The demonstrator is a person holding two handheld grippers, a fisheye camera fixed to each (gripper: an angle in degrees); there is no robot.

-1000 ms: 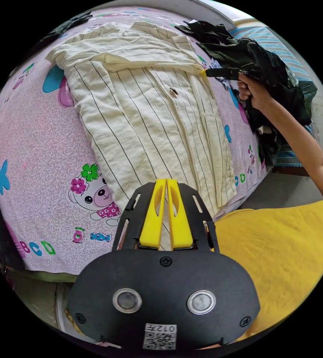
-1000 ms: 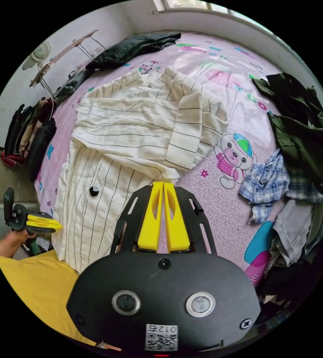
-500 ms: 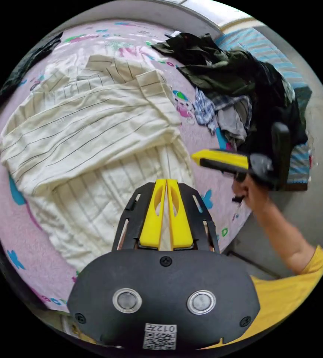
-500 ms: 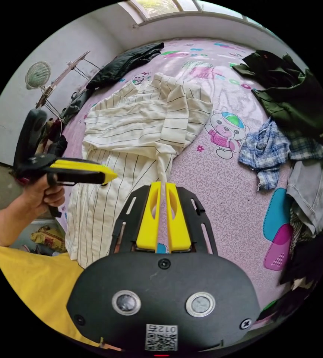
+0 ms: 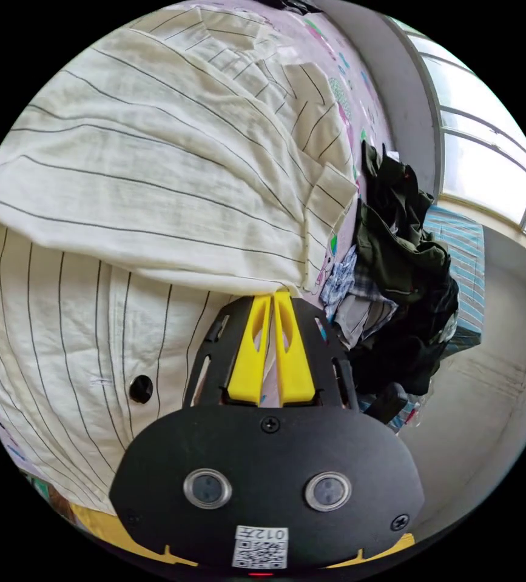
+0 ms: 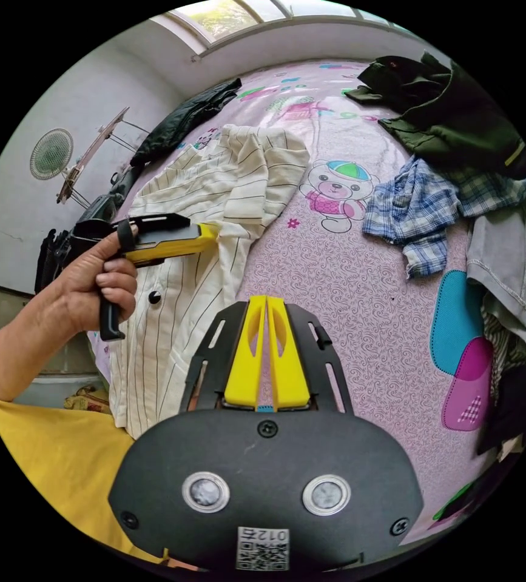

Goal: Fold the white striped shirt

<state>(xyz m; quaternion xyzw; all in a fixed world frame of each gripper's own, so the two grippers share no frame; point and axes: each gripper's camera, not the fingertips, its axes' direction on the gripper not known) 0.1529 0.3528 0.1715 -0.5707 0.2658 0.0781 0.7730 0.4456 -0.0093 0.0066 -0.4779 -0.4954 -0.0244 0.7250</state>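
Lying partly folded on the pink bedsheet (image 6: 347, 303): white striped shirt (image 5: 123, 182). Touching its folded edge with closed jaws, grip unclear: left gripper (image 5: 273, 296). Hovering closed and empty above the sheet: right gripper (image 6: 266, 300).

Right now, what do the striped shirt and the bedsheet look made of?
Shirt: probably thin woven cotton or a linen blend, matte cream with dark pinstripes; it creases softly and drapes limp. Bedsheet: likely printed cotton or polyester, matte pink with cartoon prints, lying flat and smooth. The exact fibre cannot be told.
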